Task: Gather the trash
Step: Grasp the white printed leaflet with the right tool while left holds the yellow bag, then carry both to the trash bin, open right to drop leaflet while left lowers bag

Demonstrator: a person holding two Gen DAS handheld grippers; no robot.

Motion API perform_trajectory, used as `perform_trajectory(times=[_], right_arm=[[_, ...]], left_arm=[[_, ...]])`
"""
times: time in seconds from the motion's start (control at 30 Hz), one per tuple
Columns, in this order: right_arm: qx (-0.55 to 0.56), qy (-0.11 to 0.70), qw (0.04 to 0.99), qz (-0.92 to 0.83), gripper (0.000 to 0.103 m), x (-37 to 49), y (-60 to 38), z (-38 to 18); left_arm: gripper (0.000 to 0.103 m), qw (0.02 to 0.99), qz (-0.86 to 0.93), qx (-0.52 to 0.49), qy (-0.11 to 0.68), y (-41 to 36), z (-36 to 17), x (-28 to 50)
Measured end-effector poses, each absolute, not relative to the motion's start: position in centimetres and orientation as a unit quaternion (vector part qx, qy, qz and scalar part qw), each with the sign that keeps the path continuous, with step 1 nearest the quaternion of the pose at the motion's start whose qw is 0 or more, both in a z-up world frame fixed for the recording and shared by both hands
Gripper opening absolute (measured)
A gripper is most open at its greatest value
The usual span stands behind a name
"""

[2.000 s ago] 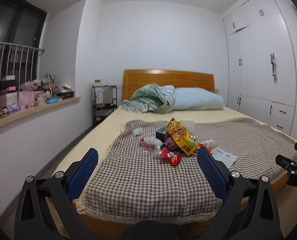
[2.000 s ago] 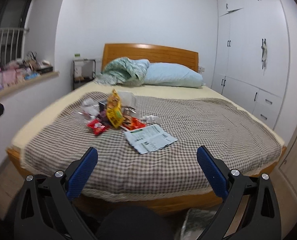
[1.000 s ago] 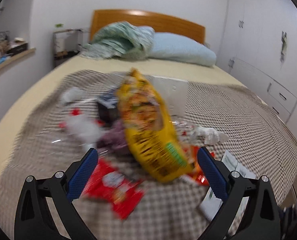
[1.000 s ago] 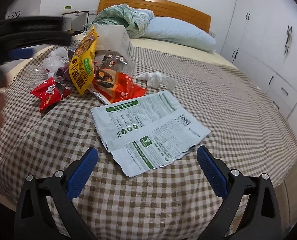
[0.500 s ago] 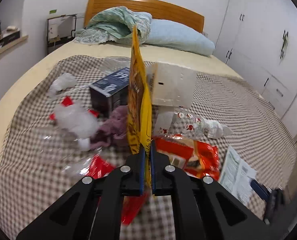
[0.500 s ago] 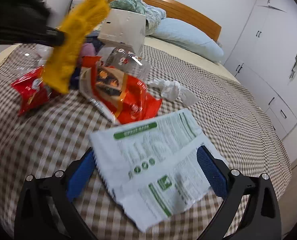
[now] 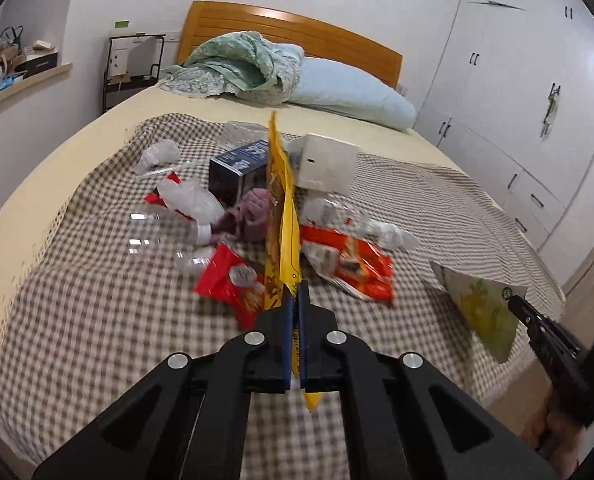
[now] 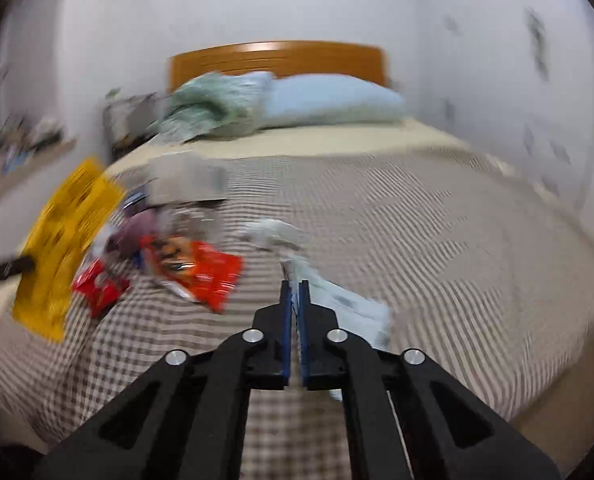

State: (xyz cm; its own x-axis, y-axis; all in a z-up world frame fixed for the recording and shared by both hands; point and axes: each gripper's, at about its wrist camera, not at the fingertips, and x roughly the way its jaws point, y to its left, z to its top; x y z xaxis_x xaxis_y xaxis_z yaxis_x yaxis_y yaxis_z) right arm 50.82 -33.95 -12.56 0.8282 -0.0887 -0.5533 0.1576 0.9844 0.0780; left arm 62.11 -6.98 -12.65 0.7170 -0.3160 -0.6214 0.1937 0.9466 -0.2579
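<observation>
Since a second ago both grippers have closed: the left gripper (image 7: 294,294) clamps the yellow bag (image 7: 281,204) edge-on, hiding the trash behind. The right gripper (image 8: 293,292) pinches the white wrapper (image 8: 339,304), badly blurred; the checked blanket (image 8: 437,240) rightward lies open to the bed's edge.

left gripper (image 7: 294,300): black plastic linkage arms, blue finger pads, silver round screws at pivots; right gripper (image 8: 294,292): same build
</observation>
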Motion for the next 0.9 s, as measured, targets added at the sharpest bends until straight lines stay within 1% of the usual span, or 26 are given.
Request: perform_trajectory(times=[0.07, 0.17, 0.3, 0.37, 0.5, 0.57, 0.73, 0.83, 0.9], right_arm=[[0.102, 0.286, 0.950, -0.067, 0.003, 49.1, -36.1, -12.6], [0.104, 0.278, 0.951, -0.089, 0.003, 46.4, -37.4, -11.7], [0.088, 0.299, 0.942, -0.127, 0.003, 43.9, -39.1, -11.6], [0.100, 0.300, 0.939, -0.135, 0.002, 42.2, -40.3, -11.8], [0.112, 0.290, 0.939, -0.145, 0.001, 37.9, -41.9, -11.3], [0.110, 0.288, 0.940, -0.146, 0.001, 35.3, -42.6, -10.6], [0.111, 0.309, 0.929, -0.173, 0.001, 28.4, -45.2, -10.5], [0.103, 0.332, 0.919, -0.187, 0.001, 24.3, -45.9, -11.9], [0.121, 0.361, 0.906, -0.187, 0.001, 22.3, -47.3, -14.5]], left_arm=[[0.000, 0.921, -0.143, -0.083, 0.353, -7.1, -12.5, 60.8], [0.000, 0.923, -0.144, -0.071, 0.349, -7.4, -11.9, 59.2], [0.000, 0.921, -0.161, -0.062, 0.348, -8.5, -10.7, 56.6], [0.000, 0.920, -0.173, -0.053, 0.348, -9.4, -10.2, 55.2], [0.000, 0.900, -0.217, -0.061, 0.373, -11.9, -10.0, 52.3], [0.000, 0.885, -0.244, -0.073, 0.389, -13.8, -10.1, 50.5], [0.000, 0.863, -0.295, -0.051, 0.407, -19.6, -11.0, 46.4], [0.000, 0.843, -0.321, -0.038, 0.431, -23.3, -12.3, 44.5], [0.000, 0.830, -0.327, -0.031, 0.450, -25.3, -13.5, 43.8]])
